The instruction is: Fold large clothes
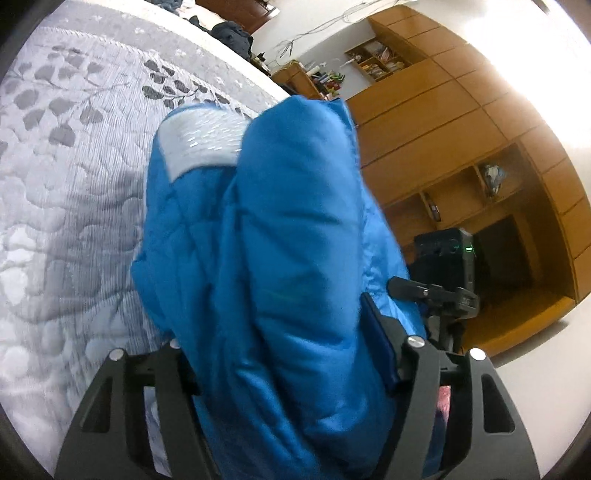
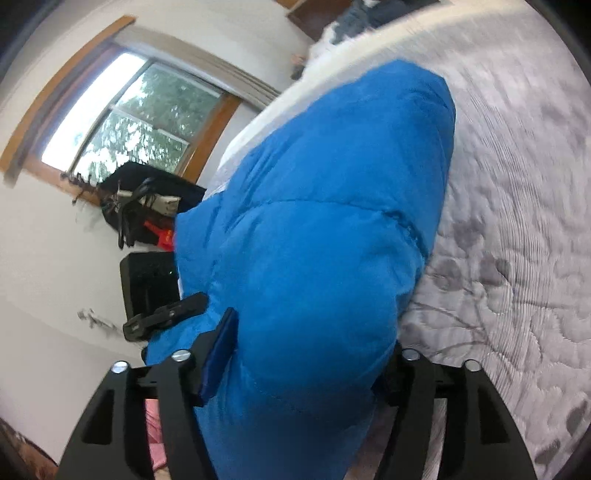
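Note:
A puffy blue quilted jacket (image 1: 280, 236) fills the middle of the left wrist view, held up above the bed, with a white ribbed band (image 1: 199, 140) showing near its top. My left gripper (image 1: 284, 354) is shut on a thick bunch of it, and the fabric hides most of the fingers. In the right wrist view the same blue jacket (image 2: 325, 221) bulges between the fingers of my right gripper (image 2: 306, 362), which is shut on it. Both views are tilted. The other gripper's black body shows beside the jacket in each view.
The bed's grey quilted cover with a leaf print (image 1: 74, 184) lies under the jacket. Wooden cabinets and shelves (image 1: 461, 129) stand across the room. A window (image 2: 122, 114) and a black bag with gear (image 2: 147, 206) are along the white wall. Dark clothes (image 1: 232, 33) lie at the bed's far end.

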Tool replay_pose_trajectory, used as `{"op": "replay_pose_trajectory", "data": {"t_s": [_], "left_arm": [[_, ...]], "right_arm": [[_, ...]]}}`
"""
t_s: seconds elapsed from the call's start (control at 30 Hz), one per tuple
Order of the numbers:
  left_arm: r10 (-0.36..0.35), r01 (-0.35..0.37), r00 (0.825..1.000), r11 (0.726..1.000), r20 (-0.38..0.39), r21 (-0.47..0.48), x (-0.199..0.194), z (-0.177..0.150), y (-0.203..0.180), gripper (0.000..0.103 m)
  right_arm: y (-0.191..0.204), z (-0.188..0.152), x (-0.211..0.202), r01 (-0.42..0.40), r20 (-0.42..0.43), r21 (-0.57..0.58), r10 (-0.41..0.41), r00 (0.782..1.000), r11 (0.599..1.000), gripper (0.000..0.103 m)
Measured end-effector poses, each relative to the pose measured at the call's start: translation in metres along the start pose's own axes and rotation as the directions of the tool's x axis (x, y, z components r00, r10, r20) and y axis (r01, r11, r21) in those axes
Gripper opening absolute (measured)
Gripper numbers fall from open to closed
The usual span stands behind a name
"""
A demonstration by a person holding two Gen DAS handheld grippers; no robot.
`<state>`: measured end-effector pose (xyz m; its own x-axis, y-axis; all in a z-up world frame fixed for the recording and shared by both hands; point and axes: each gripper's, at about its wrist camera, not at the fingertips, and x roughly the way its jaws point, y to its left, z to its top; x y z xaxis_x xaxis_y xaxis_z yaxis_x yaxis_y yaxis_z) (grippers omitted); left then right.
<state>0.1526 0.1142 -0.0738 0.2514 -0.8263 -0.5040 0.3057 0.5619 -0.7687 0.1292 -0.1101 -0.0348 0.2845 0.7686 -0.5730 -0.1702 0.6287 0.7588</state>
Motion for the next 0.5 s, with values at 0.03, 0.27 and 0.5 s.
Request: {"op": "replay_pose_trajectory", "data": {"t_s": [0.03, 0.27, 0.5], "left_arm": [[0.007, -0.007, 1.0, 1.0, 0.003, 0.019, 0.001, -0.001, 0.001, 0.072], [0.063, -0.063, 0.998, 0.996, 0.015, 0.059, 0.008, 0.001, -0.003, 0.085], [0.151, -0.153, 0.987, 0.987, 0.049, 0.043, -0.019, -0.003, -0.02, 0.087]], "right_arm": [[-0.01, -0.001, 0.002, -0.026, 0.006, 0.01, 0.026, 1.0, 1.0, 0.073], [-0.039, -0.013, 0.001, -0.056, 0.034, 0.028, 0.055, 0.998, 0.998, 0.087], [-0.008, -0.032, -0.034, 0.229, 0.131, -0.075, -0.218, 0.967, 0.971, 0.1]]}}
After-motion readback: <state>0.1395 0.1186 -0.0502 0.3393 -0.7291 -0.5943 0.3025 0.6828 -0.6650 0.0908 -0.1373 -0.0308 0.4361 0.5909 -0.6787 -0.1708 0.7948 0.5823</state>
